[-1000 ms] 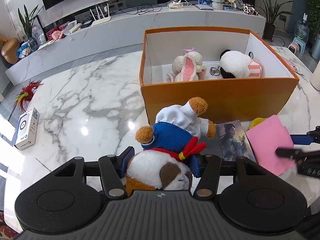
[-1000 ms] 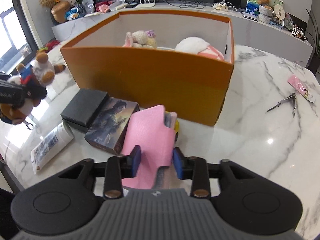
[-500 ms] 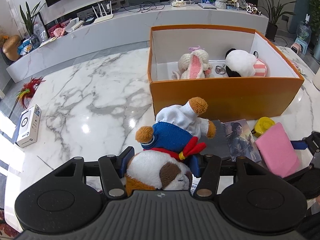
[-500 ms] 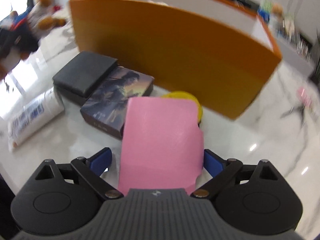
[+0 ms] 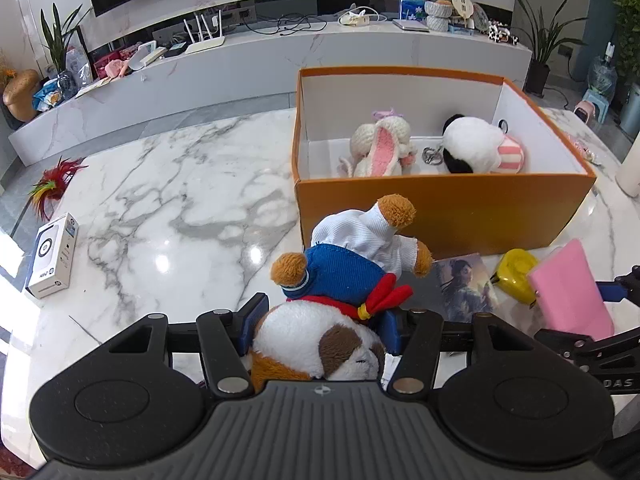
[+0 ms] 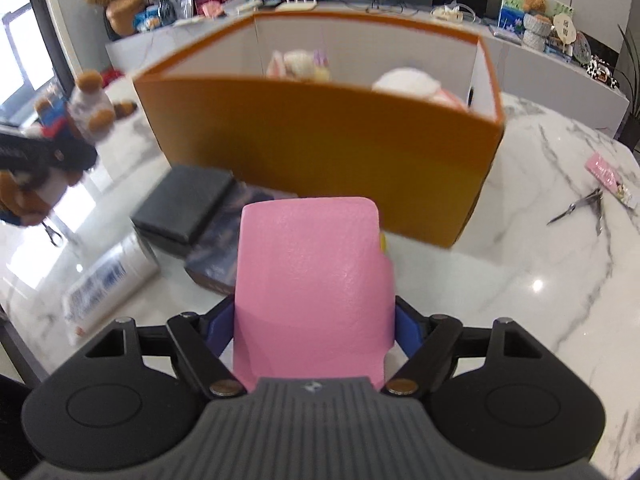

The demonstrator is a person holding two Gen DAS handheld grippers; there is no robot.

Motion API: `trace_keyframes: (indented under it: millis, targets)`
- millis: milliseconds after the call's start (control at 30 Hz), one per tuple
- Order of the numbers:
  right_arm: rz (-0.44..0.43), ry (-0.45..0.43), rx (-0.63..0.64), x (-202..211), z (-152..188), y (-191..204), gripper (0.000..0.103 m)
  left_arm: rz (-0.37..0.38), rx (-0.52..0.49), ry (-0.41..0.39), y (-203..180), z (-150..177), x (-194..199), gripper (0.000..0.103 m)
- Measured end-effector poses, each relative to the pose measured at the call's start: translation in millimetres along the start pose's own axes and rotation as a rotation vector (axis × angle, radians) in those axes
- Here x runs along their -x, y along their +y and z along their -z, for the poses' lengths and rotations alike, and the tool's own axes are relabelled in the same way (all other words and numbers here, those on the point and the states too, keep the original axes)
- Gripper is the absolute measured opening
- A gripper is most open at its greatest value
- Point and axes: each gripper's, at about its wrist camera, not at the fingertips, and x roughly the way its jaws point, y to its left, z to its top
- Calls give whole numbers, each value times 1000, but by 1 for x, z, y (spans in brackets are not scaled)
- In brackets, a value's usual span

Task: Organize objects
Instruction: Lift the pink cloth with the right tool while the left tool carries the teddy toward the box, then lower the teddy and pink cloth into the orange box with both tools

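Observation:
My left gripper [image 5: 322,320] is shut on a plush dog [image 5: 344,280] in a blue sailor suit, held above the marble table in front of the orange box [image 5: 440,216]. In the right wrist view the same dog [image 6: 60,132] shows at the far left. A pink foam pad [image 6: 312,280] lies lengthwise between the jaws of my right gripper [image 6: 314,320], which are closing; both blue pads touch its long edges. In the left wrist view the pink pad [image 5: 568,288] sits tilted at the right. A bunny plush [image 5: 380,148] and a white plush [image 5: 480,148] lie inside the box.
By the box's near wall [image 6: 320,140] lie a black case [image 6: 184,204], a picture box [image 5: 464,284], a yellow object [image 5: 514,276] and a white tube [image 6: 108,280]. Scissors [image 6: 580,208] and a pink packet [image 6: 604,172] lie to the right. A white carton [image 5: 52,256] sits far left.
My right gripper let go of its narrow pinch on the pink pad, opened wide, and now closes across the pad's full width. The left gripper and plush dog stayed put.

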Motion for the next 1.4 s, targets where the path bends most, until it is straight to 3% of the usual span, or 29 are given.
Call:
trace_keyframes:
  millis: [167,300,400,500,600,700,900,1133,1400]
  targets:
    - [-58,-133,-36,39,-27,-2,79,23,40,-104,0,-24,23,66]
    - [-60,-261,-63,63,-75,-7,79,55,96,-208,2,-67,31,66]
    - [-39,-309,-126,52,-107,-17,79,48,127,-250,0,-92,16,66]
    - [-5,-319,-184,24,-122,-26,79,71,157,-238,-1,-103,-15,66]
    - [18,-279,-201,-9,-129,-31,79,73,150,-176,-8,-107,-47,65]
    - [38,-227,-188,-32,-132,-30,79,59,129,-164,-15,-112,-66,60]
    - [39,-127,-194,-70,-139,-37,79,119,152,-107,-20,-119,-100,59]
    - [17,-11,-182,-98,-139,-48,79,58,110,-72,-37,-122,-107,58]
    - [-6,18,-215,-105,-133,-49,79,41,84,-68,-51,-124,-114,58]
